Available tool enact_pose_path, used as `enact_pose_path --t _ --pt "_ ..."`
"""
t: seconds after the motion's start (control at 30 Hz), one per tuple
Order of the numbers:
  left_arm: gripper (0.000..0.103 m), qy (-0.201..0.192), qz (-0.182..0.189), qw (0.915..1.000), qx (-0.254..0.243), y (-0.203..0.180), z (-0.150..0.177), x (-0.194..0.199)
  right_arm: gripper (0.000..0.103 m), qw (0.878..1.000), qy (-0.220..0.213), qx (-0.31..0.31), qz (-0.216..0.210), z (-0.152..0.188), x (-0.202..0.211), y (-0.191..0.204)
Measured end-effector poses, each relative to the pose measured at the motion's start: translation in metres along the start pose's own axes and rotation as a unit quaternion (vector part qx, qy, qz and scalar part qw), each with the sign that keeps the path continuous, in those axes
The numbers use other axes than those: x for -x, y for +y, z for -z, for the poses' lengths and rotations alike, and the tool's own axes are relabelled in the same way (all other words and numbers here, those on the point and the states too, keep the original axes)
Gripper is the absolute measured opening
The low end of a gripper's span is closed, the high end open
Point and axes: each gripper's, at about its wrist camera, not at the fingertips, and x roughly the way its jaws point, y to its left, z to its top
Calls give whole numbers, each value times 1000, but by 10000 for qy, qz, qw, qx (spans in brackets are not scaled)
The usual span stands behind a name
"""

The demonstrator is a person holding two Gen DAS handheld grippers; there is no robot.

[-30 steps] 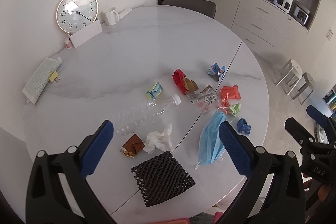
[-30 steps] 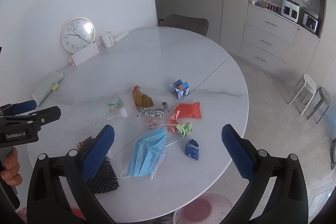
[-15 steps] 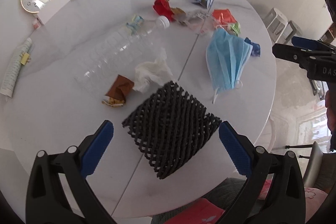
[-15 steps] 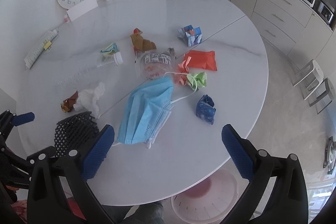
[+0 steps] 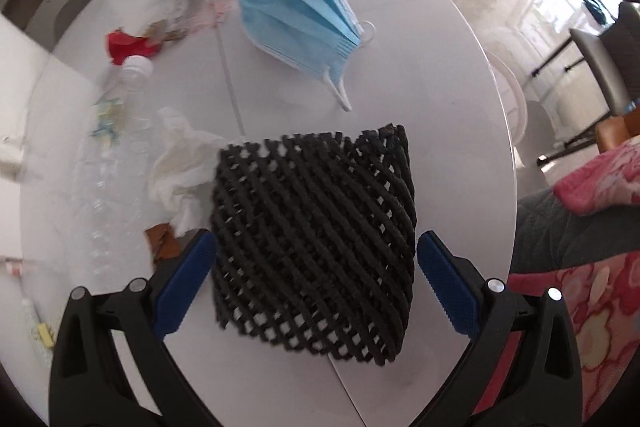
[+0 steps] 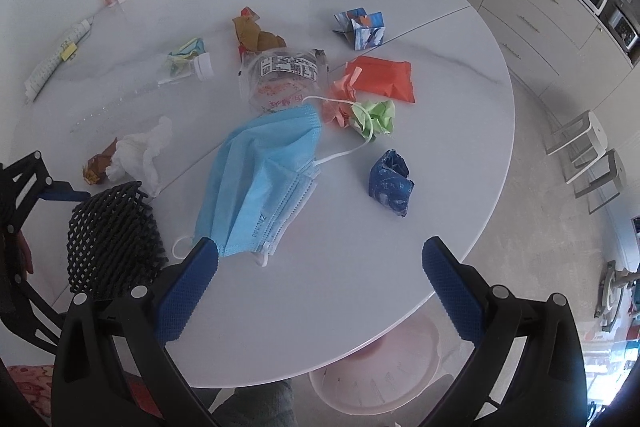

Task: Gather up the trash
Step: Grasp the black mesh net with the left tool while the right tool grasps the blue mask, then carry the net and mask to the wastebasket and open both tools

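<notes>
Nearest: black foam mesh sleeve (image 5: 316,239), diamond lattice, flat on white worktop (image 5: 440,75), between wide-spread fingers of left hand-held gripper (image 5: 316,291), ungripped. Right hand-held gripper (image 6: 320,283) agape, empty, beside blue mask (image 6: 264,179).

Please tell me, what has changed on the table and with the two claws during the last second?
The left claw came down to the black foam net; its open fingers now stand on either side of it, not yet closed. The right claw also came lower, toward the blue face mask, and is open. The trash itself, the clear bottle and the white tissue stayed where they were.
</notes>
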Motion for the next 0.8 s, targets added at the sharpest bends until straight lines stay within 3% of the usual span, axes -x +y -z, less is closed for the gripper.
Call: enact_pose_path --t 0.23,0.4,0.5,0.57,0.67,0.8 --pt "94 73 458 9989 84 18 0 -27 101 9986 136 -500 143 -5 -7 -6" --pt "67 -51 779 9955 542 41 3 -15 101 9977 127 -655 145 -11 -10 -3" --pt "46 -77 885 9918 919 59 7 -13 101 9973 113 -711 144 -16 -11 0" --pt "24 -68 892 9895 1136 69 11 -10 101 9970 96 -757 134 -19 -11 0" --pt "16 -204 1062 9823 1528 83 17 -1 101 9961 100 -879 14 -23 -11 -2" --pt "16 -431 1141 9766 1772 95 26 24 101 9924 84 -1177 -346 -25 -14 -6"
